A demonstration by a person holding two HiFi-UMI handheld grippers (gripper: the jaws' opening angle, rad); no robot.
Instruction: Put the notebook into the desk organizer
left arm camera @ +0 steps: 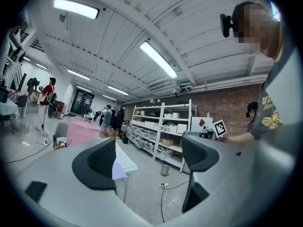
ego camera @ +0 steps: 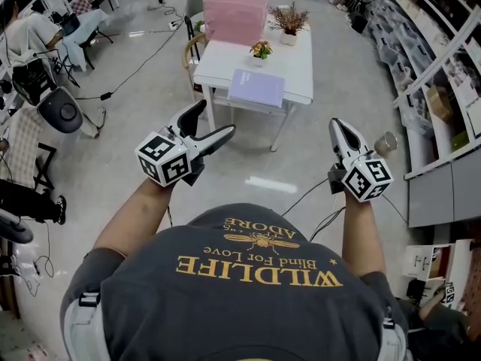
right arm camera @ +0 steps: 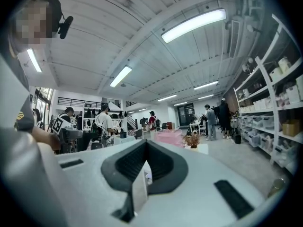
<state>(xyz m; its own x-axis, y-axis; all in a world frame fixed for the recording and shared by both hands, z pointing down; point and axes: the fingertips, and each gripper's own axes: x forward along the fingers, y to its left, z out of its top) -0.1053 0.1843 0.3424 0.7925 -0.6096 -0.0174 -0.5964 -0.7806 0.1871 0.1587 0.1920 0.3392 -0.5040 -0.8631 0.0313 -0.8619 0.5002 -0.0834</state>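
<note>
lavender notebook (ego camera: 256, 87) lies at the near edge of the white table (ego camera: 297, 70), pink desk organizer (ego camera: 235, 13) at its far edge; left gripper (ego camera: 216, 119) jaws apart, empty; right gripper (ego camera: 340, 128) jaws together.

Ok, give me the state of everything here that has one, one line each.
left gripper: open, nothing between its jaws.
right gripper: shut, empty.
notebook: closed, lying flat on the table, not yet in the desk organizer.
desk organizer: upright at the table's far end; contents cannot be told.
flower pot: upright on the table.
dried plant: upright beside the desk organizer.
</note>
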